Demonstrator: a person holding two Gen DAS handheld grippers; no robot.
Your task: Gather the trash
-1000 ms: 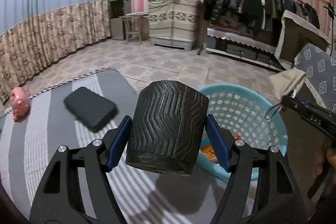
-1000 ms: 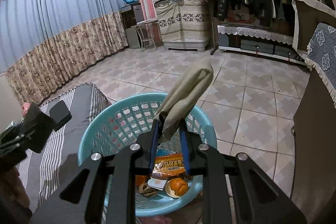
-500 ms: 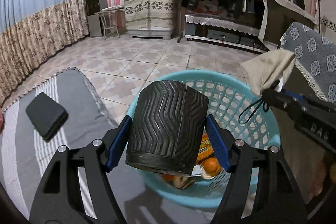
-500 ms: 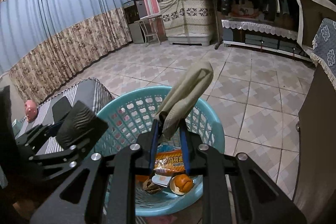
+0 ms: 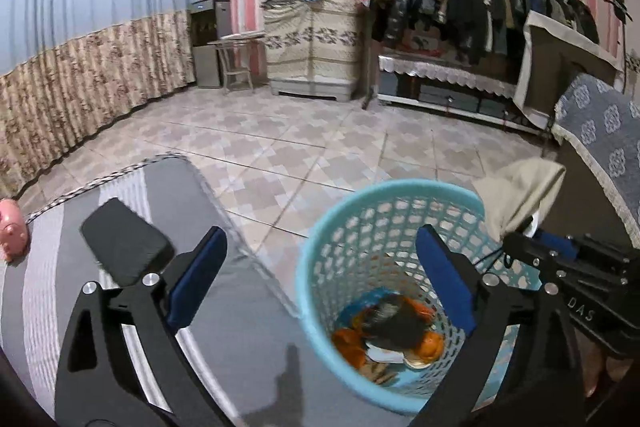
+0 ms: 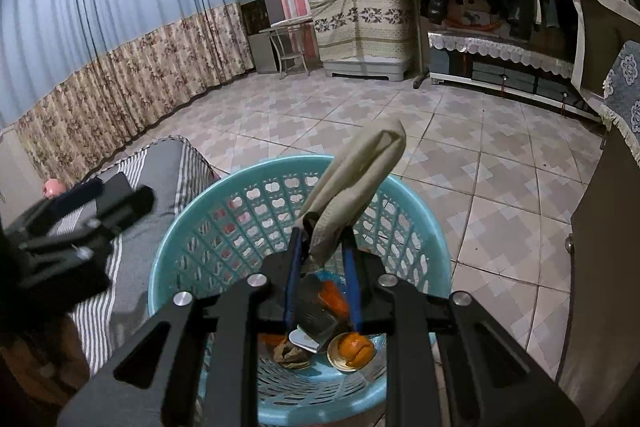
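Left gripper (image 5: 320, 271) jaws have just sprung wide, nothing between them; the dark ribbed cup (image 5: 394, 323) lies in the blue basket (image 5: 320, 251) at five o'clock. Right gripper (image 6: 322, 255) pinches a beige cloth (image 6: 360, 179) above the basket.

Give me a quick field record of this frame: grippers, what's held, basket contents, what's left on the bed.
left gripper: open, jaws just opened, nothing between them
right gripper: shut on beige cloth, above the basket
basket: blue plastic, on the tiled floor beside the bed
basket contents: dark ribbed cup, orange peel, snack wrapper, other scraps
bed: striped grey cover
on bed: black case, pink toy
task status: cup dropped in, cloth not yet released
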